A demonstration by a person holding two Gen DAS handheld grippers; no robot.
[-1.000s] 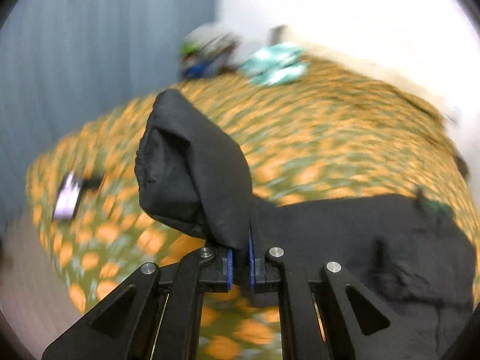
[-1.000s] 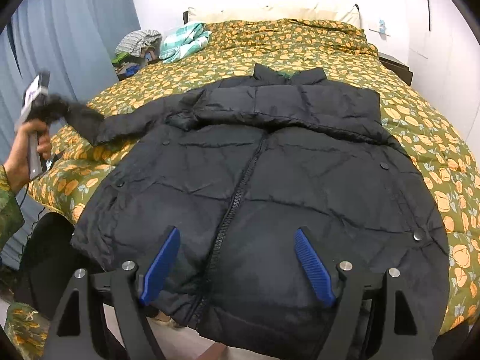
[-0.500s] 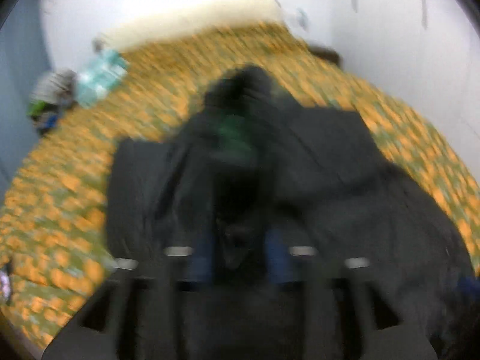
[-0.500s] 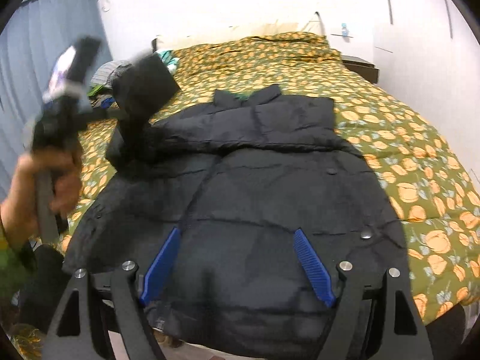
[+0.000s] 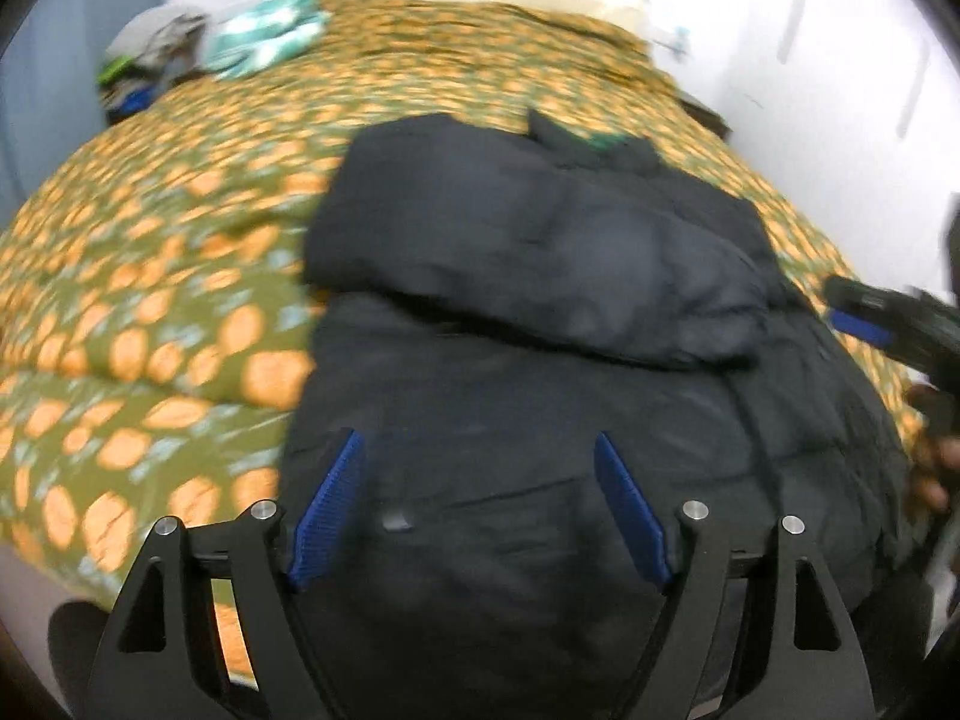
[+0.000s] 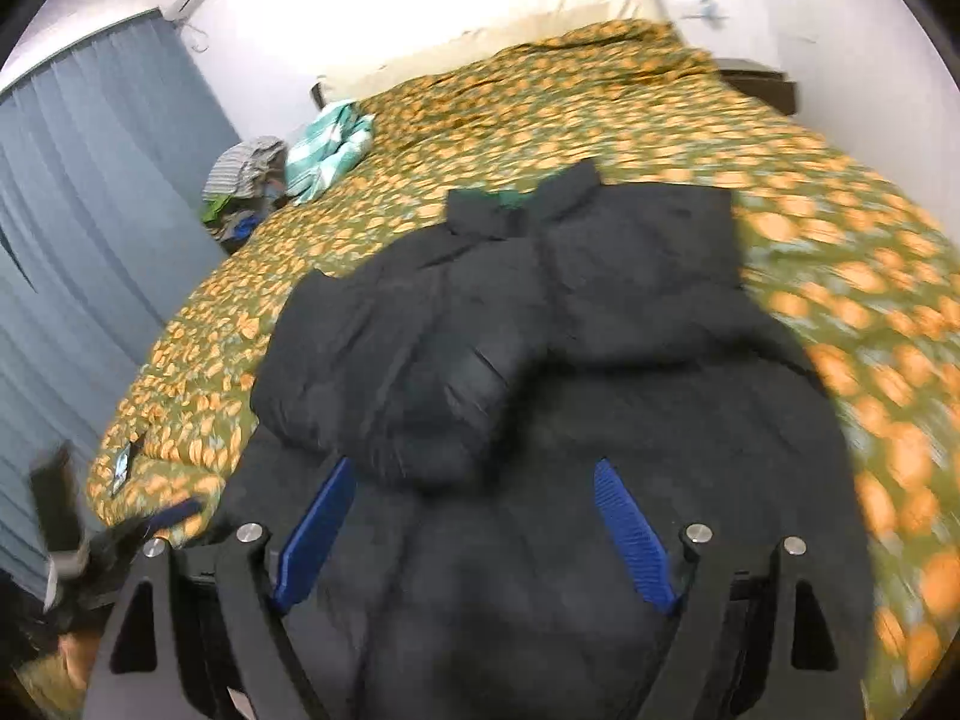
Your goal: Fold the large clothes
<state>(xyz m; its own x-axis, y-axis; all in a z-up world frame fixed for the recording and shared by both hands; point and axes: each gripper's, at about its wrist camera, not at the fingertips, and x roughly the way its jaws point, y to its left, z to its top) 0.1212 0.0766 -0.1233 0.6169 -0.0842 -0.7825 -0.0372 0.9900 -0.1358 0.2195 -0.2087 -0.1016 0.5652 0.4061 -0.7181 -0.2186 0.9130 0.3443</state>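
Black puffy quilted jacket (image 6: pixel 540 396) lies across the centre of both frames on the orange-patterned green bedspread (image 6: pixel 600 114), both sleeves folded over its chest. Left gripper (image 5: pixel 480 504) and right gripper (image 6: pixel 474 522), blue-padded, are both opening above its hem, nothing clamped.

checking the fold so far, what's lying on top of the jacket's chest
Both sleeves lie folded across the black jacket, below the collar. The chest panels and upper zipper beneath them are covered. The bedspread under the jacket is hidden too.
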